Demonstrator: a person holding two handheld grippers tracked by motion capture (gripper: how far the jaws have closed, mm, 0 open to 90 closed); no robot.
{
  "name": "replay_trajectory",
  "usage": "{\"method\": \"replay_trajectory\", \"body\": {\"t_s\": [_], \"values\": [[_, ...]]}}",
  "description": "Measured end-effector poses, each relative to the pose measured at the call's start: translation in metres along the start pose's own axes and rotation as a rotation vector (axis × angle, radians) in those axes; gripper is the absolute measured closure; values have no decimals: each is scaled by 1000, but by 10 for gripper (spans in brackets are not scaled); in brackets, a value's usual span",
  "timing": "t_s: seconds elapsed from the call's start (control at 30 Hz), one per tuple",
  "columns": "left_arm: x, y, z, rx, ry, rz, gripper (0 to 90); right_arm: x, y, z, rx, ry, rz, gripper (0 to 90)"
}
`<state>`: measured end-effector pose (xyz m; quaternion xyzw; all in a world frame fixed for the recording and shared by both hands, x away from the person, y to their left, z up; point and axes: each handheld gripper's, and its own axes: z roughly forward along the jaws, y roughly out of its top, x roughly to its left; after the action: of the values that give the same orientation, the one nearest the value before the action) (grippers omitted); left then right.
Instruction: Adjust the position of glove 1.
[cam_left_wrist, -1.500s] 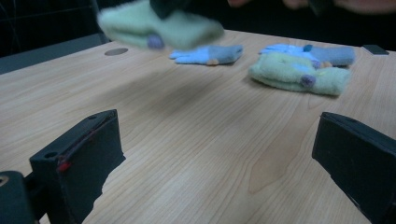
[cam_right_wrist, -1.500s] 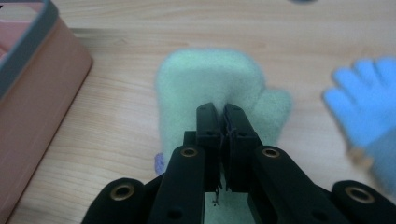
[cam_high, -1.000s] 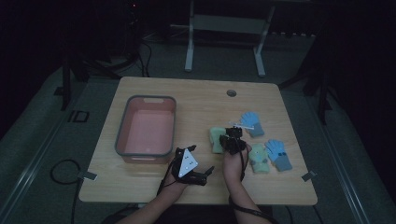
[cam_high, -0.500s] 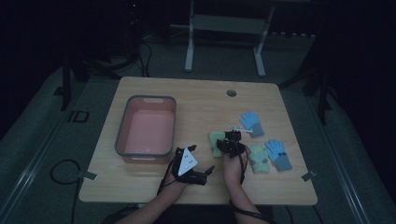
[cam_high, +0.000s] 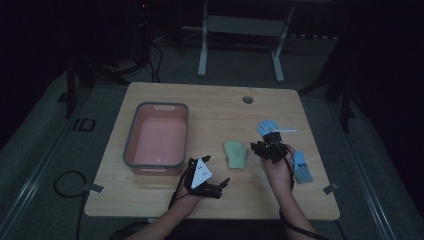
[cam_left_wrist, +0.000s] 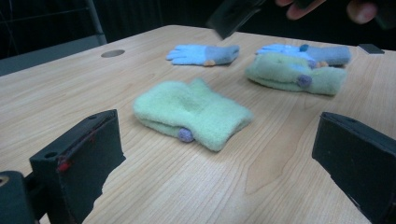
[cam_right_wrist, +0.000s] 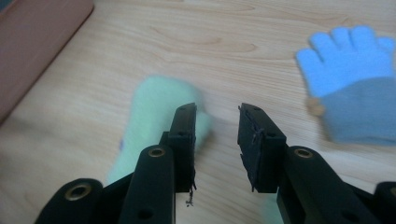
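A light green mitten (cam_high: 235, 153) (cam_left_wrist: 191, 114) (cam_right_wrist: 156, 116) lies flat on the table's middle. My right gripper (cam_high: 265, 146) (cam_right_wrist: 217, 112) hovers just to its right; its jaws have just opened, then eased in slightly, and nothing is between them. A second green mitten (cam_left_wrist: 294, 74) lies farther off. One blue glove (cam_high: 267, 127) (cam_right_wrist: 350, 79) (cam_left_wrist: 203, 53) rests beyond the right gripper, and another (cam_high: 301, 167) (cam_left_wrist: 322, 53) lies beside the right hand. My left gripper (cam_high: 214, 174) (cam_left_wrist: 219, 140) stands wide open near the front edge, facing the first mitten, and holds nothing.
A pink bin with a grey rim (cam_high: 131, 137) (cam_right_wrist: 37, 42) stands on the table's left half. A round cable hole (cam_high: 247, 99) (cam_left_wrist: 113, 53) sits near the far edge. Bare wood lies between the bin and the mittens.
My right gripper has moved right and up off the green mitten, which stays lying on the table. Its jaws stand apart now. The left gripper has kept still.
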<state>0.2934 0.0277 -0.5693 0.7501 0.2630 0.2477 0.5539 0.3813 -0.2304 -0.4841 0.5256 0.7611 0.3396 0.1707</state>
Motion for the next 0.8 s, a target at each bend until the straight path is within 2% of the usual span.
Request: {"method": "replay_trajectory", "body": {"t_s": [0.03, 0.07, 0.1, 0.23, 0.3, 0.33, 0.43, 0.53, 0.6, 0.67, 0.77, 0.8], "values": [[0, 0, 0, 0, 0, 1, 19, -4, -1, -3, 9, -1, -20, 670], [0, 0, 0, 0, 0, 1, 19, -4, -1, -3, 9, -1, -20, 670], [-1, 0, 0, 1, 1, 0, 19, -14, -6, -8, 24, -8, -47, 675], [-1, 0, 0, 2, 3, 1, 19, -35, -17, -16, 73, -19, -92, 675], [-1, 0, 0, 2, 4, 2, 19, -35, -17, -16, 73, -19, -92, 675], [-1, 0, 0, 2, 5, 5, 19, -50, -27, -20, 102, -20, -115, 663], [-1, 0, 0, 3, 5, 4, 19, -60, -38, -23, 110, -4, -126, 651], [-1, 0, 0, 3, 6, 6, 19, -63, -42, -23, 115, -6, -128, 652], [-1, 0, 0, 4, 7, 5, 19, -69, -53, -20, 136, 6, -121, 651], [-1, 0, 0, 4, 8, 7, 20, -69, -58, -16, 147, 16, -124, 642], [-2, 0, 0, 6, 10, 9, 19, -67, -66, -9, 165, 5, -131, 628], [-2, 0, 0, 6, 10, 10, 20, -66, -68, -8, 156, 1, -138, 625]]}}
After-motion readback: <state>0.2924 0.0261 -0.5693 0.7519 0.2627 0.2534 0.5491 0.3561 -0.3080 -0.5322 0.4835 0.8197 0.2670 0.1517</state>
